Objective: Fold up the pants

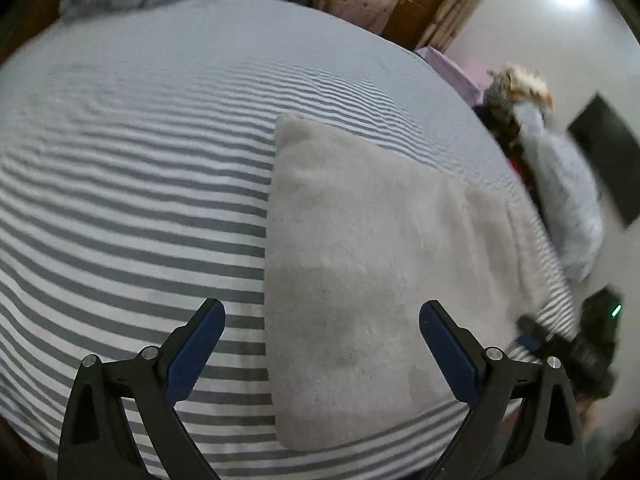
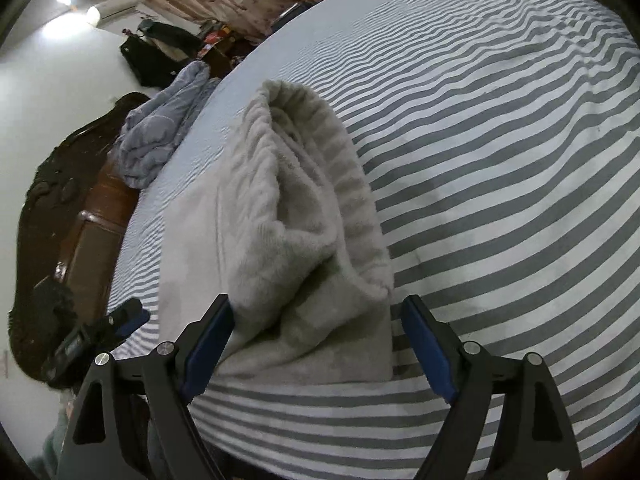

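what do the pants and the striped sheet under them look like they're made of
pants: likely soft fleece or plush knit, pale grey-cream and matte; fuzzy nap, thick rounded folds, ribbed waistband.
striped sheet: probably thin woven cotton or a blend, matte grey and white; it lies smooth with fine ripples and no pile. The exact fibre cannot be told.

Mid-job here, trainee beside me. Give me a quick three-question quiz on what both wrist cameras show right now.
1. True or false: the right gripper is clamped on the pants.
2. What pattern does the bed sheet have? A dots, B stripes, C plain.
3. In the left wrist view, are the fingers of the left gripper holding anything?

Key: 1 false, its fingers stand apart; 2 B; 3 no, they are spread open above the pants.
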`<state>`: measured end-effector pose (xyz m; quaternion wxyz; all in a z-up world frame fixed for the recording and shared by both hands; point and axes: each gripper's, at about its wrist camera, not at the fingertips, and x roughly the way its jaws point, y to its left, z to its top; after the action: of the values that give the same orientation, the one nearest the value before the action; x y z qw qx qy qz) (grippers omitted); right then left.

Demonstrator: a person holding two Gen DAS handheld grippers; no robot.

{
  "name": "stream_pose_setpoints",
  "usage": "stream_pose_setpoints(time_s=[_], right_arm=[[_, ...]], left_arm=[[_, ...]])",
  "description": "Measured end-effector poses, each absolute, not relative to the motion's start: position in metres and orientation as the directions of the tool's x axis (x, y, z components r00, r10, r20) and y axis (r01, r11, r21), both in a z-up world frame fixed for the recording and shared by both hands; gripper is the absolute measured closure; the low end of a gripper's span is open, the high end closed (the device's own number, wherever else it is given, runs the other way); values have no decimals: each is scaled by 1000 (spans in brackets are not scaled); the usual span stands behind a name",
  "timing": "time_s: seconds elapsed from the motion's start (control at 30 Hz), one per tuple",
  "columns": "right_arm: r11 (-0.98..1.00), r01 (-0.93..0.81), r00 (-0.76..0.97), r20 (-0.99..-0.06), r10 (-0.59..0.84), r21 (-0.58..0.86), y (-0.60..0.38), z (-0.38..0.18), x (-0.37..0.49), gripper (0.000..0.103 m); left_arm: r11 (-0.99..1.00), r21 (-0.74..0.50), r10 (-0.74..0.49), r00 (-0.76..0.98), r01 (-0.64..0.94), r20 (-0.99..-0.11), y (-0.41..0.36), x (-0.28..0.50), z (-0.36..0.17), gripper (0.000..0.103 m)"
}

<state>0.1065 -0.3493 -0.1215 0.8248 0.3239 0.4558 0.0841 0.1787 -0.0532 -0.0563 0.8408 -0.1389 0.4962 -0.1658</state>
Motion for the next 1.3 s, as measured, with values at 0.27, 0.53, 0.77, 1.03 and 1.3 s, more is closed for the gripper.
stream_pose_setpoints(time_s=[0.27, 0.53, 0.77, 1.03, 1.3], right_arm=[[744, 107, 527, -672, 520, 659, -363, -136, 105, 17], [731, 46, 516, -643, 566, 681, -365, -141, 113, 7], [704, -25, 492, -604, 627, 710, -353, -142, 121, 2], [675, -15, 523, -569, 635, 738, -353, -149, 144, 2], [670, -38, 493, -569, 658, 742, -359, -157, 150, 34]], left_arm=[[812, -582, -526, 375, -45, -763, -14, 194, -87, 6], [792, -610, -560, 377, -16, -738, -16, 201, -100, 6], [798, -603, -563, 377, 17, -735, -27, 213, -103, 6], [799, -599, -573, 362, 49, -735, -37, 222, -105, 6], [765, -635, -632, 318, 109, -707, -56, 221, -111, 14]])
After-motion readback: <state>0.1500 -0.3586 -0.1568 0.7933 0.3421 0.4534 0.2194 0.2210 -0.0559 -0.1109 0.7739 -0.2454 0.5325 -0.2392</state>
